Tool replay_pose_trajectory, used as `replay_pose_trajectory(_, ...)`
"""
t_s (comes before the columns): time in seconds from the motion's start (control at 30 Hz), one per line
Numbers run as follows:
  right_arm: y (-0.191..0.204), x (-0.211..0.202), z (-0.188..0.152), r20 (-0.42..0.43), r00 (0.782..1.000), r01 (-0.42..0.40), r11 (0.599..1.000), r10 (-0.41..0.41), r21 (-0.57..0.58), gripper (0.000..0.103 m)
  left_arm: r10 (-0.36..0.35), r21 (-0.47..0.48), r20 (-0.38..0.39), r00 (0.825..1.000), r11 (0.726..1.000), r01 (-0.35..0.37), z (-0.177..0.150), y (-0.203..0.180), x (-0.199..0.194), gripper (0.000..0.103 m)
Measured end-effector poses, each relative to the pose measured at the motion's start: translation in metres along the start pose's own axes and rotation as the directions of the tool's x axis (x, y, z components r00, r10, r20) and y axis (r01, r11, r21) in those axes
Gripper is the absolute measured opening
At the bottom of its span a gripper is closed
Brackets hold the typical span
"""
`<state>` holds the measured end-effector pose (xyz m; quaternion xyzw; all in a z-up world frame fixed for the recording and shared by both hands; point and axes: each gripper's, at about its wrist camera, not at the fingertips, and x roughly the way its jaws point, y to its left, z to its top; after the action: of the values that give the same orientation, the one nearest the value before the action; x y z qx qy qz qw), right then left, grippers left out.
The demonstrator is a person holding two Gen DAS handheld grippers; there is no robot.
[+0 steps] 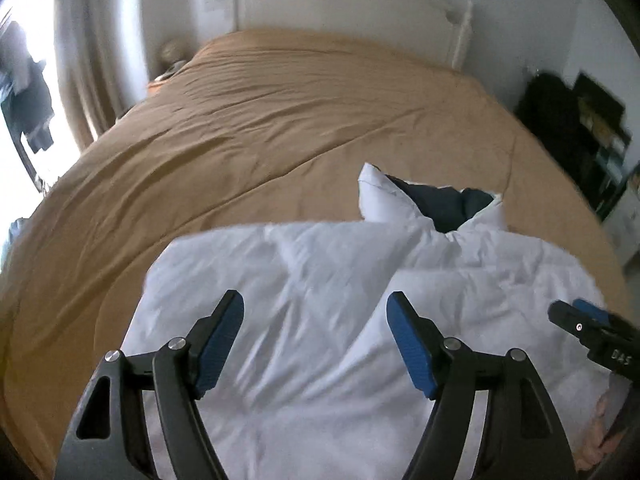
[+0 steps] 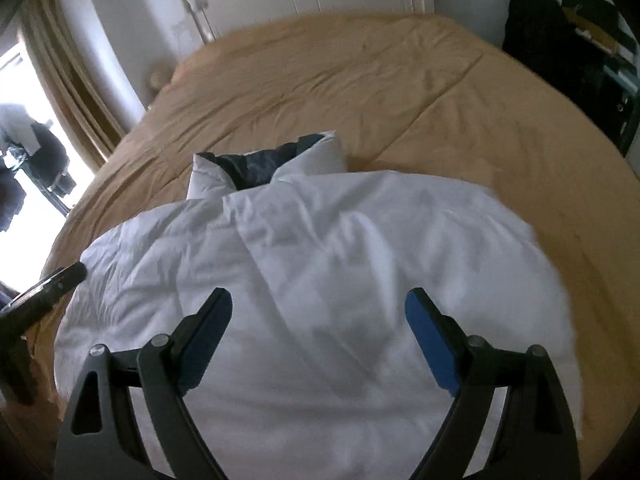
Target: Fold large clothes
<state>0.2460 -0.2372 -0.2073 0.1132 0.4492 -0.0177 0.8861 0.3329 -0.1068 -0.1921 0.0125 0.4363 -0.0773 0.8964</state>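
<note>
Daylit fisheye views, slightly motion-blurred.
Overexposed window (image 1: 16, 92) glares left of both grippers; dark vignetted corners; straight edges bow outward.

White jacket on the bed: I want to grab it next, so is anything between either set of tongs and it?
Nothing visible. The left tongs and right tongs hang open directly over the white jacket, which lies uncovered on the tan bedspread.

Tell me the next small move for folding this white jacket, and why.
Probably lower both open grippers onto the near edge of the white jacket and pinch it there. The left gripper and right gripper both hover above it with nothing between the fingers. The jacket lies puffy and rumpled on the tan bedspread, its dark-lined collar at the far end.
</note>
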Motion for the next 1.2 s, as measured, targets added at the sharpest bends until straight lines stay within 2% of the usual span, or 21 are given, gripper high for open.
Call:
replay_pose_trajectory(0.13, 0.018, 0.046, 0.026, -0.1, 0.994, 0.031, 0.999, -0.034, -0.027, 0.089, 0.024, 0.063, -0.147, 0.989, 0.998, -0.015, 0.012, -0.016, 0.069, 0.076)
replay_pose_trajectory(0.17, 0.022, 0.06, 0.029, -0.13, 0.99, 0.056, 0.997, -0.062, -0.048, 0.09, 0.016, 0.045, -0.189, 0.982, 0.999, -0.008, 0.011, -0.011, 0.089, 0.083)
replay_pose_trajectory(0.2, 0.024, 0.074, 0.03, -0.154, 0.984, 0.081, 0.995, -0.09, -0.065, 0.091, 0.01, 0.026, -0.204, 0.979, 1.0, -0.005, 0.011, -0.006, 0.098, 0.085)
replay_pose_trajectory(0.27, 0.025, 0.093, 0.032, -0.168, 0.976, 0.118, 0.987, -0.136, -0.111, 0.097, 0.004, -0.016, -0.203, 0.979, 1.0, -0.007, 0.014, 0.007, 0.11, 0.099)
replay_pose_trajectory(0.3, 0.024, 0.1, 0.033, -0.162, 0.973, 0.141, 0.98, -0.163, -0.14, 0.103, 0.006, -0.03, -0.202, 0.979, 0.999, -0.013, 0.017, 0.015, 0.116, 0.1)
replay_pose_trajectory(0.4, 0.012, 0.105, 0.038, -0.125, 0.973, 0.174, 0.971, -0.195, -0.165, 0.103, 0.051, -0.043, -0.196, 0.979, 0.997, -0.06, 0.025, 0.037, 0.127, 0.103)
replay_pose_trajectory(0.53, -0.03, 0.097, 0.044, -0.096, 0.965, 0.24, 0.969, -0.245, -0.061, 0.103, 0.12, -0.072, -0.195, 0.973, 0.988, -0.136, 0.031, 0.065, 0.135, 0.103)
replay_pose_trajectory(0.63, -0.058, 0.089, 0.046, -0.095, 0.951, 0.297, 0.955, -0.295, 0.007, 0.103, 0.208, -0.069, -0.189, 0.96, 0.972, -0.224, 0.033, 0.084, 0.139, 0.103)
replay_pose_trajectory(0.7, -0.085, 0.081, 0.046, -0.115, 0.929, 0.362, 0.929, -0.352, 0.077, 0.103, 0.229, -0.114, -0.21, 0.951, 0.96, -0.256, 0.033, 0.103, 0.139, 0.102)
replay_pose_trajectory(0.73, -0.097, 0.077, 0.046, -0.128, 0.926, 0.369, 0.921, -0.355, 0.121, 0.103, 0.216, -0.153, -0.218, 0.952, 0.956, -0.252, 0.033, 0.113, 0.135, 0.098)
replay_pose_trajectory(0.8, -0.128, 0.06, 0.038, -0.147, 0.945, 0.324, 0.902, -0.293, 0.285, 0.102, 0.199, -0.232, -0.215, 0.956, 0.941, -0.248, 0.031, 0.134, 0.115, 0.09)
replay_pose_trajectory(0.87, -0.131, 0.036, 0.027, -0.095, 0.957, 0.29, 0.898, -0.275, 0.331, 0.101, 0.203, -0.277, -0.179, 0.963, 0.929, -0.247, 0.028, 0.143, 0.083, 0.087)
replay_pose_trajectory(0.97, -0.098, -0.012, 0.009, 0.044, 0.971, 0.216, 0.941, -0.236, 0.262, 0.101, 0.194, -0.264, -0.075, 0.978, 0.942, -0.207, 0.014, 0.129, 0.03, 0.088)
replay_pose_trajectory(1.03, -0.068, -0.039, -0.009, 0.118, 0.974, 0.168, 0.968, -0.192, 0.186, 0.101, 0.175, -0.205, 0.006, 0.985, 0.964, -0.17, -0.007, 0.104, -0.007, 0.088)
replay_pose_trajectory(1.1, -0.025, -0.066, -0.043, 0.193, 0.973, 0.115, 0.991, -0.125, 0.062, 0.101, 0.167, -0.145, 0.081, 0.983, 0.977, -0.154, -0.036, 0.074, -0.035, 0.089)
replay_pose_trajectory(1.2, 0.011, -0.086, -0.094, 0.278, 0.956, 0.118, 0.99, -0.091, -0.081, 0.101, 0.158, -0.053, 0.179, 0.971, 0.987, -0.151, -0.078, 0.038, -0.056, 0.093)
